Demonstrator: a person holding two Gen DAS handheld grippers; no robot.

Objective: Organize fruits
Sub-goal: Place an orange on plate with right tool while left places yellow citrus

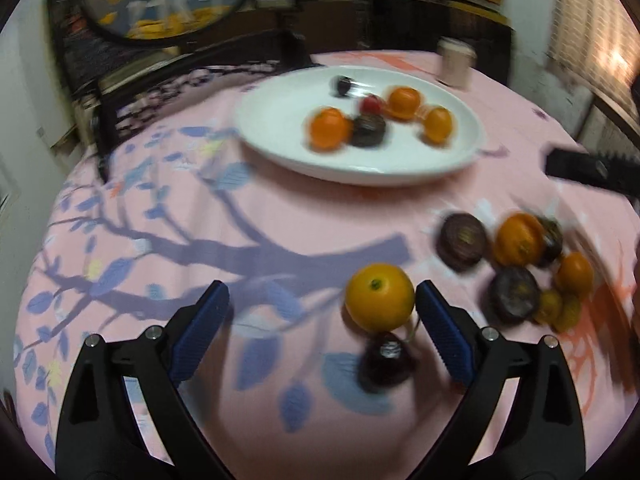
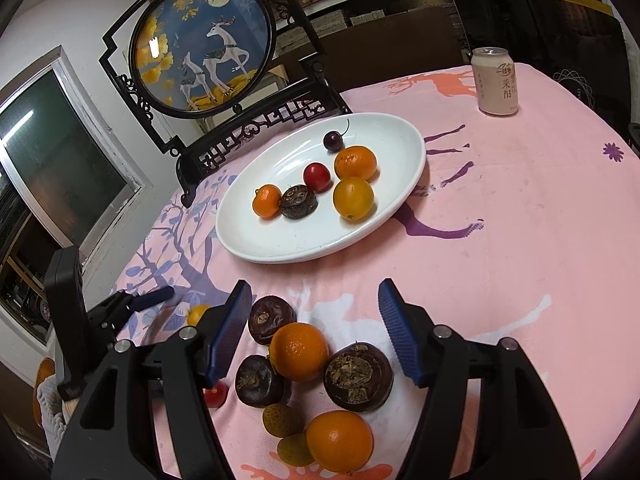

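Observation:
A white plate [image 2: 248, 236] on the pink tablecloth holds several fruits: oranges, a dark round fruit, a red one and a cherry. It also shows in the left wrist view [image 1: 280, 120]. My left gripper [image 1: 322, 294] is open, with a yellow-orange fruit [image 1: 379, 297] between its fingers, close to the right finger, and a dark cherry [image 1: 386, 362] just below. My right gripper [image 2: 314, 294] is open above a loose pile of fruit: an orange [image 2: 298, 352], dark brown fruits [image 2: 358, 376], a second orange [image 2: 339, 440]. The same pile [image 1: 516, 240] lies right of the left gripper.
A framed round deer screen [image 2: 204, 44] stands behind the plate. A drink can [image 2: 495, 80] stands at the table's far right. A small red fruit [image 2: 215, 394] lies under my right gripper's left finger. The left gripper [image 2: 154, 298] shows at the right view's left.

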